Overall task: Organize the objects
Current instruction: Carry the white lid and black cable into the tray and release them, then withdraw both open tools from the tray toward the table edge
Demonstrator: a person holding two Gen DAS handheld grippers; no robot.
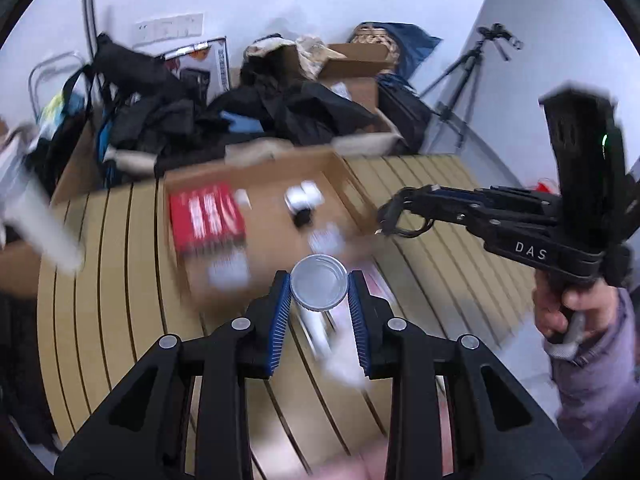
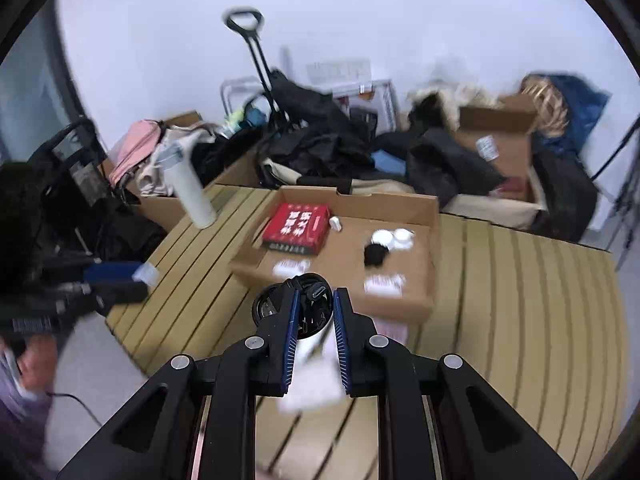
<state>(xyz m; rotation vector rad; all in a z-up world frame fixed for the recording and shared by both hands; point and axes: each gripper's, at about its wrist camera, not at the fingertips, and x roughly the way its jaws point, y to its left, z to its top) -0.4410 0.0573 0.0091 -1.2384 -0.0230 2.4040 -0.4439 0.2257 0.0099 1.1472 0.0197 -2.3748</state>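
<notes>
Book (image 2: 297, 228) in box (image 2: 424, 204) on table (image 2: 520, 300)

- The left gripper (image 1: 319, 298) points forward and down, its two blue-padded fingers (image 1: 280, 312) set apart and clamped against the sides of a round clear cup (image 1: 319, 288).
- The right gripper (image 2: 316, 320) has its fingers (image 2: 291, 328) drawn close together around a white tube-like object (image 2: 314, 332) with a dark top.
- In the left wrist view, the person's right hand (image 1: 560, 316) grips that tool's handle at far right, sleeve pale purple.
</notes>
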